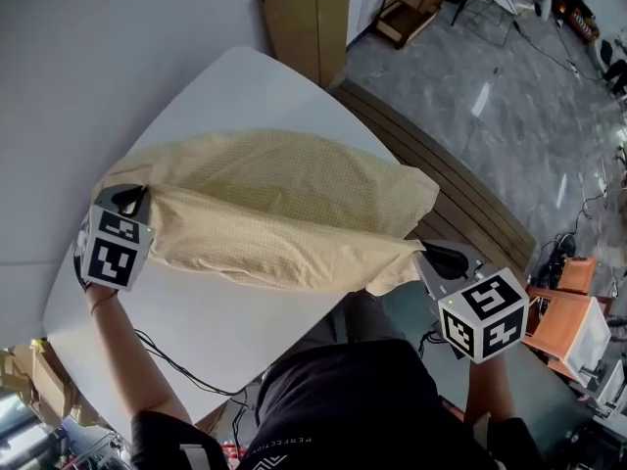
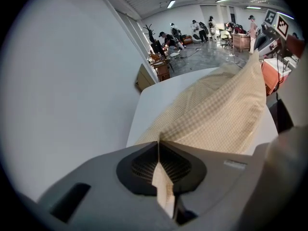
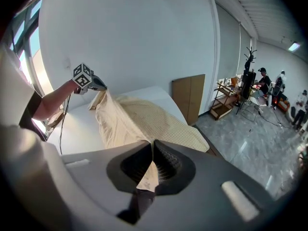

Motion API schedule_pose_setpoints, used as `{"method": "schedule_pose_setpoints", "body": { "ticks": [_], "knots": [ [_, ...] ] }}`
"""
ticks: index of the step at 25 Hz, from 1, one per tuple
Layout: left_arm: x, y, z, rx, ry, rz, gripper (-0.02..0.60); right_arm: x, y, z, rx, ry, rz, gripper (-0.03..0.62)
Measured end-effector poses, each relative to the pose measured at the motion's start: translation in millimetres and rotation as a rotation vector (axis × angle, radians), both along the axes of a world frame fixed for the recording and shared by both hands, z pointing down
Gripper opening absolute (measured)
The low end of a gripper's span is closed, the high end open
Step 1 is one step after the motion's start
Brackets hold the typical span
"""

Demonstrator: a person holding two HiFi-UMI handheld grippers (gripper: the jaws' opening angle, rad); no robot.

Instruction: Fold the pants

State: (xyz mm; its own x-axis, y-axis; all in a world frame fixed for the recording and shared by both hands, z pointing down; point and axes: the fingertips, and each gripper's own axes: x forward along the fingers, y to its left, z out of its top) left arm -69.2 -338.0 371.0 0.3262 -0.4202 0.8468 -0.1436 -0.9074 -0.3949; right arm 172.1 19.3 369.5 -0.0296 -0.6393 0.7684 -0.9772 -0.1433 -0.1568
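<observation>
Pale yellow checked pants (image 1: 284,204) lie spread across the white table (image 1: 245,331), their near edge lifted. At the cloth's left end my left gripper (image 1: 135,197) is shut on the fabric, and a strip of cloth (image 2: 163,186) shows pinched between its jaws. My right gripper (image 1: 431,259) is shut on the right end, past the table's right edge, with cloth (image 3: 147,174) caught between its pads. The pants (image 2: 216,114) stretch away toward the right gripper (image 2: 274,25) in the left gripper view. From the other side, the pants (image 3: 139,119) run off to the left gripper (image 3: 98,86).
The table (image 3: 82,129) stands against a white wall (image 1: 98,47). A wooden bench (image 1: 460,194) runs along its right side and a brown board (image 1: 309,18) leans at the far end. Orange boxes (image 1: 573,311) sit on the grey floor at right; a cable (image 1: 176,360) crosses the table's near part.
</observation>
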Motion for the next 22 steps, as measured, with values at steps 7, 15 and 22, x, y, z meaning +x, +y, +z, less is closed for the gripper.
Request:
{"method": "schedule_pose_setpoints", "body": {
  "ticks": [7,15,22],
  "knots": [
    [24,-18,-1,0.033,-0.022,-0.107,0.011,30,-23,3,0.027,-0.092,-0.076,0.005],
    [56,-37,19,0.021,-0.027,-0.185,0.011,63,-36,13,0.020,-0.122,-0.089,0.005],
    [79,-53,56,0.010,-0.046,-0.229,0.011,89,-54,45,-0.020,-0.078,-0.097,0.005]
  ]
}}
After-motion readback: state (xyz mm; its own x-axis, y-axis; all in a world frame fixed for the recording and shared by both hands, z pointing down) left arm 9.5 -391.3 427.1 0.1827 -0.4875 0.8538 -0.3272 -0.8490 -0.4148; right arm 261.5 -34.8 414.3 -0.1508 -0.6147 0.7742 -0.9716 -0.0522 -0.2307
